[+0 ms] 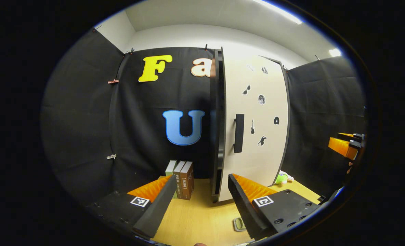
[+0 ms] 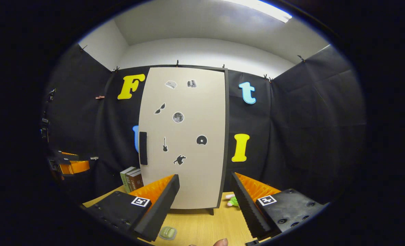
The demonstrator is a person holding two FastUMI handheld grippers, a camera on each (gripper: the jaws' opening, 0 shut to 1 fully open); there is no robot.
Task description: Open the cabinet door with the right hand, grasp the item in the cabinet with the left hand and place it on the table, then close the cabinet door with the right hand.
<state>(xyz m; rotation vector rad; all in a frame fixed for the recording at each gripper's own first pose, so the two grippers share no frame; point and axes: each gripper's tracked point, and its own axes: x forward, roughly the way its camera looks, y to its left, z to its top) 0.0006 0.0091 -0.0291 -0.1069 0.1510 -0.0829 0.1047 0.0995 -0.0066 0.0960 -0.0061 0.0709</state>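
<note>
**A:** Cabinet (image 2: 185,136) stands upright on the worktop (image 2: 202,225), right up against the black booth wall. Going by the right gripper view, the door (image 2: 188,112) looks closed, pale front with a handful of little dark stickers and a dark handle (image 2: 143,148) on its left edge.

**B:** Yep, and the left gripper view sees it from the side: cabinet (image 1: 219,136) edge-on, door (image 1: 257,130) and handle (image 1: 238,133) facing right. Can't tell what's inside from either angle tbh.

**A:** What about the tongs?

**B:** Left tongs (image 1: 202,201) are spread wide, nothing between the fingers. Right tongs (image 2: 204,205) same deal, gaping open and empty, pointed at the lower door. Neither touches the cabinet.

**A:** Clutter nearby?

**B:** Some books (image 1: 182,179) standing upright just left of the cabinet, also seen in the right gripper view (image 2: 132,178). A green plush toy (image 1: 283,177) peeks out low on the cabinet's right side, on the worktop (image 1: 195,218); it's there in the other view too (image 2: 232,201). Plus a small pale-green thing (image 2: 168,233) lying flat near the front edge, below the right tongs; the left view has a small greyish object (image 1: 238,224) in about the same place.

**A:** Anything in front of the handle?

**B:** Nope, it's in plain sight.
</note>
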